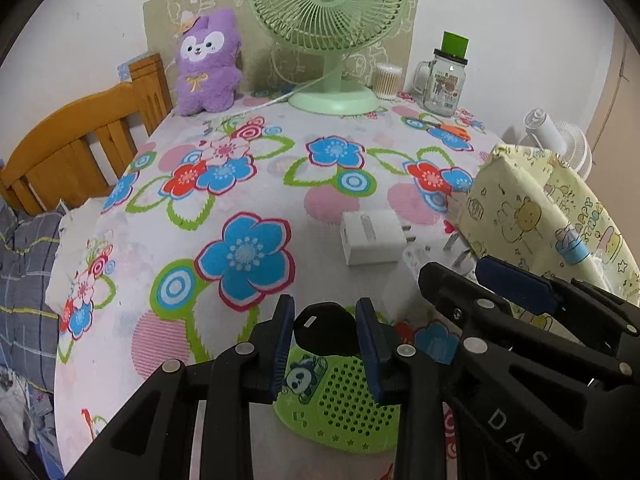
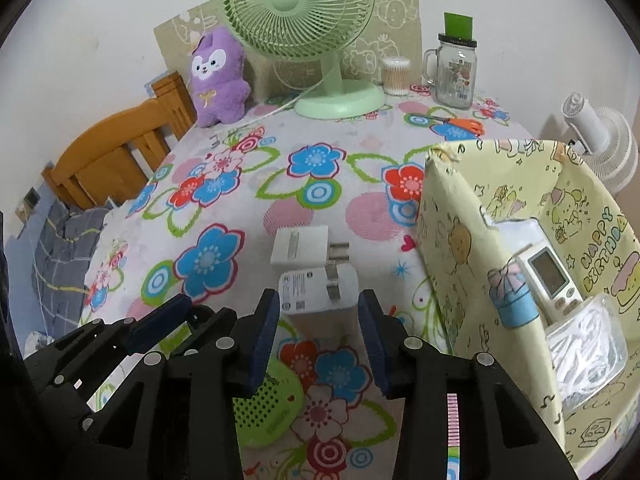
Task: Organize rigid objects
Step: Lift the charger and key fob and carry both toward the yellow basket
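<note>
The left gripper (image 1: pixel 325 336) is clenched on a black key fob (image 1: pixel 325 330), held above a green perforated case (image 1: pixel 340 400) lying on the flowered bench (image 1: pixel 240 184) at the lower centre of the left wrist view. The right gripper (image 2: pixel 318 336) grasps a white charger (image 2: pixel 320 292), prongs pointing up toward the top of the frame, its body pinched between the jaws. A second white plug adapter (image 2: pixel 298 246) lies loose just above it, near mid-frame.

Both hands appear to be at the carrying step: each has its item and the likely destination is the yellow paper-covered box (image 2: pixel 448 248) at the right, which already holds a remote (image 2: pixel 548 276) and a clear bag (image 2: pixel 588 344) of white things.

The next move calls for lifting the charger over the box's near wall, which stands taller than the bench items, then lowering into the free space to the left of the remote. The grippers sit just beside one another, so they should go in turn. The bench middle is open; the fan (image 2: pixel 298 4), jar (image 2: pixel 456 74) and scissors (image 2: pixel 460 124) stand well apart at the top.
</note>
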A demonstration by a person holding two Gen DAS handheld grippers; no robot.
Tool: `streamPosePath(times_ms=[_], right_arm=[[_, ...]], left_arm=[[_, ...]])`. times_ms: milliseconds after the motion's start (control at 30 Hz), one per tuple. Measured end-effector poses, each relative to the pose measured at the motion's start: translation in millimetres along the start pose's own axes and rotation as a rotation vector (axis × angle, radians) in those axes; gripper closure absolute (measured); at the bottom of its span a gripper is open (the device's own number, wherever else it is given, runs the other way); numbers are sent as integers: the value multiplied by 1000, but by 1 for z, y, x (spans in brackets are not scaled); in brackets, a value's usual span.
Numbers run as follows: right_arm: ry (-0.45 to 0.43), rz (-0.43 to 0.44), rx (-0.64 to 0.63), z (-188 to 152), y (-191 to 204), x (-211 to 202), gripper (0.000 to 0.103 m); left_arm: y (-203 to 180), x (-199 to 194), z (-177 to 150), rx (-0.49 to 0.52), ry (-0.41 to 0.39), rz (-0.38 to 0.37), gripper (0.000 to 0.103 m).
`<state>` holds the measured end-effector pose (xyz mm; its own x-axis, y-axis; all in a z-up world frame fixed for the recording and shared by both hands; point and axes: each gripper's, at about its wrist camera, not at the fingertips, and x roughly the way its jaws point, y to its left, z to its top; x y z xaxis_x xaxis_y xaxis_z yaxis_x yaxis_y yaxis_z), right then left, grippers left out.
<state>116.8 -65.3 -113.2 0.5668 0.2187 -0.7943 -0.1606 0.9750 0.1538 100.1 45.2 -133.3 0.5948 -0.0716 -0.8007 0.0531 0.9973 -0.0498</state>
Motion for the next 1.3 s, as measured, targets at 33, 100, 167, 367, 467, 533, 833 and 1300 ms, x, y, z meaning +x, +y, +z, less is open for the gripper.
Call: streamPosePath(times_ms=[33, 100, 167, 367, 467, 533, 833, 1300], right_arm=[[8, 0, 2, -2, 0, 3, 58], [1, -1, 8, -3, 0, 6, 57], [-1, -9, 3, -1, 2, 9, 54], [24, -5, 12, 3, 0, 24, 42], [44, -8, 16, 5, -2, 37, 42], [56, -12, 20, 6, -3, 45, 45], [41, -26, 7, 7, -6, 38, 50], [-64, -11, -9, 4, -2, -18, 50]], left_arm=[[1, 2, -2, -3, 7, -2, 72], [2, 4, -3, -10, 13, -7, 72], [4, 6, -3, -13, 14, -5, 72], [6, 18, 0, -18, 34, -13, 72], [6, 24, 1, -18, 48, -16, 72], [6, 27, 1, -17, 57, -17, 72], [0, 22, 4, -6, 47, -24, 72], [-13, -29, 2, 13, -50, -15, 72]])
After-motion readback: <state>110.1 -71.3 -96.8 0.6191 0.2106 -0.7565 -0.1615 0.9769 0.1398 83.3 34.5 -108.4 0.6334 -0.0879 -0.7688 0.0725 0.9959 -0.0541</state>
